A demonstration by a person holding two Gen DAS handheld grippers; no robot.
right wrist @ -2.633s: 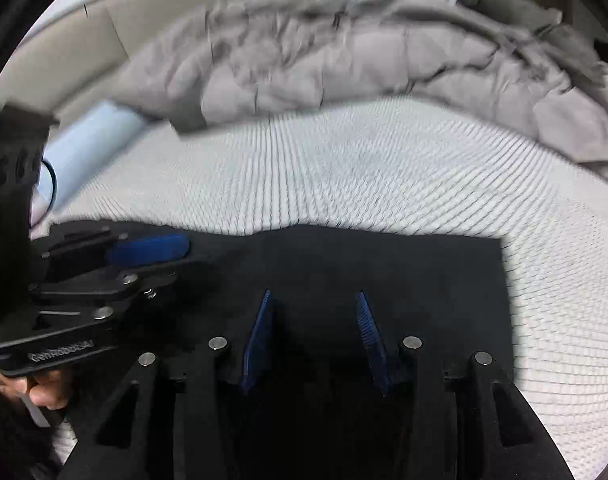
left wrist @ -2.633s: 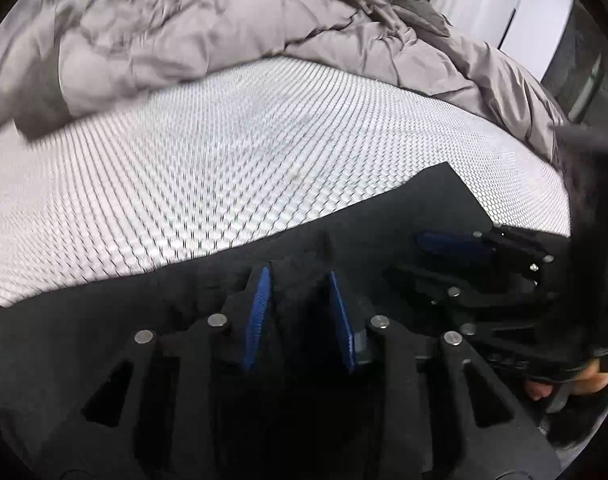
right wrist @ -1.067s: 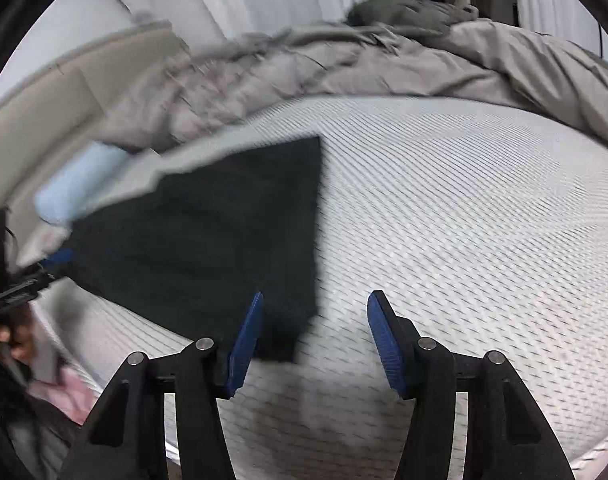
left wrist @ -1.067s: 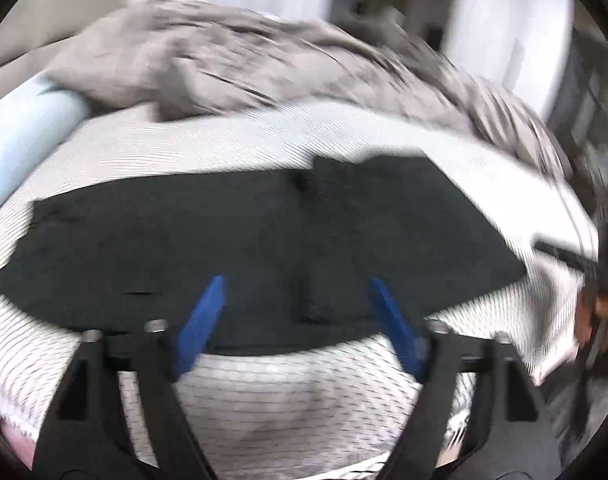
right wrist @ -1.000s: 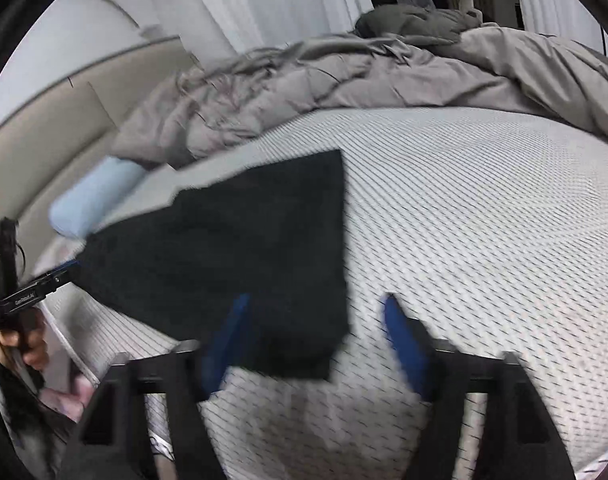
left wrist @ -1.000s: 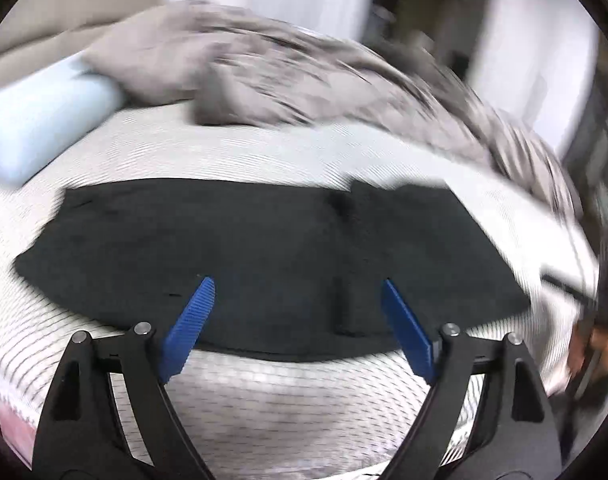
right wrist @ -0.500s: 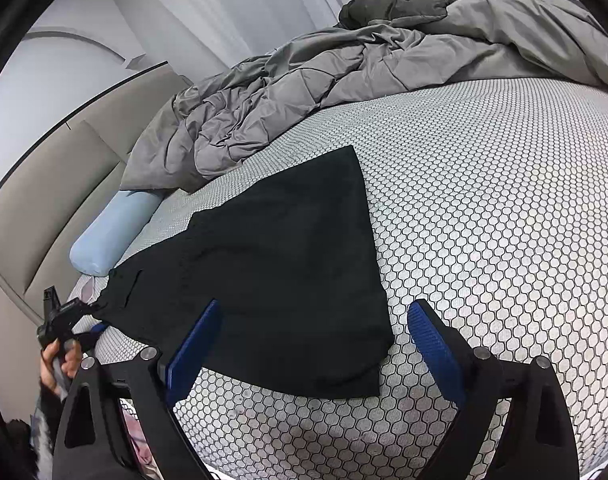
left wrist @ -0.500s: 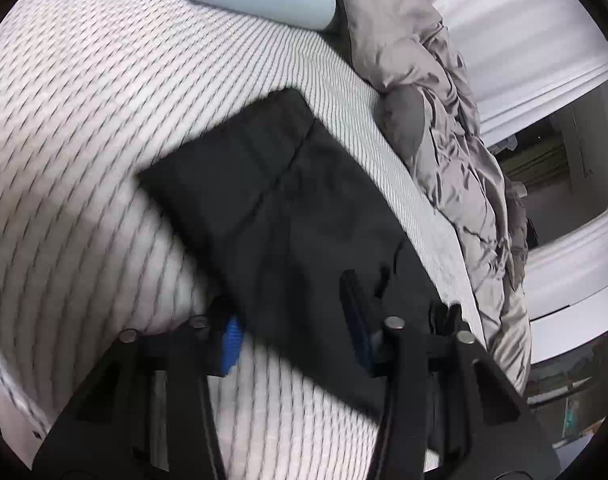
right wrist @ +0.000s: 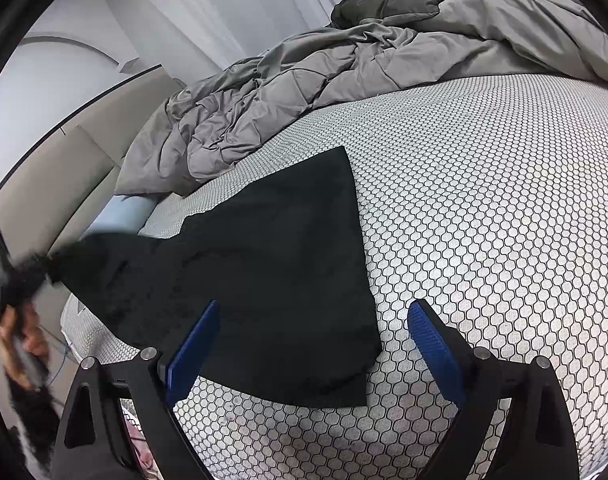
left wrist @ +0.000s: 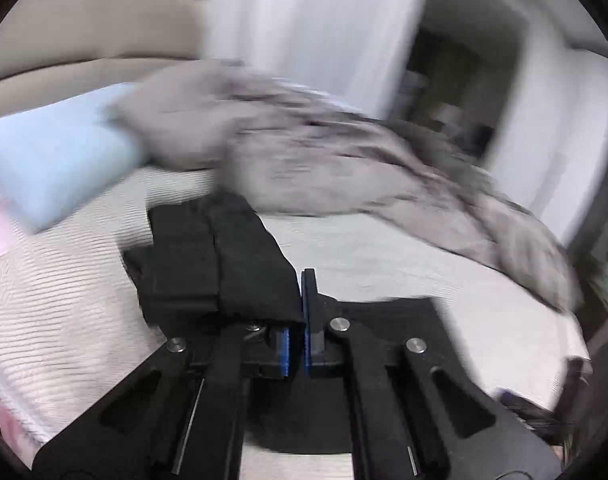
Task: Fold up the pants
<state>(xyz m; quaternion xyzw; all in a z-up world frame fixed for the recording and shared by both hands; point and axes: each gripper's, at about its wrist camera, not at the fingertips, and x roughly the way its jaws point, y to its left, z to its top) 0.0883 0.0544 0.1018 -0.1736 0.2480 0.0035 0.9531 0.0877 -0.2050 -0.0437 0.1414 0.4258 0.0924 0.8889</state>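
A bed point(right wrist: 504, 184) with a white honeycomb-patterned cover carries everything. A rumpled grey duvet point(right wrist: 304, 80) is heaped along its far edge, with a pale blue pillow point(left wrist: 51, 168) at the head end. Black pants point(right wrist: 271, 264) lie flat near the bed's front edge, one end lifted off the cover. The left gripper point(left wrist: 295, 340) has its jaws closed on that bunched end. The right gripper point(right wrist: 312, 344) hovers over the other end, jaws wide open, holding nothing. The cloth looks soft, light and limp; corners and hems seem the best places to pinch.
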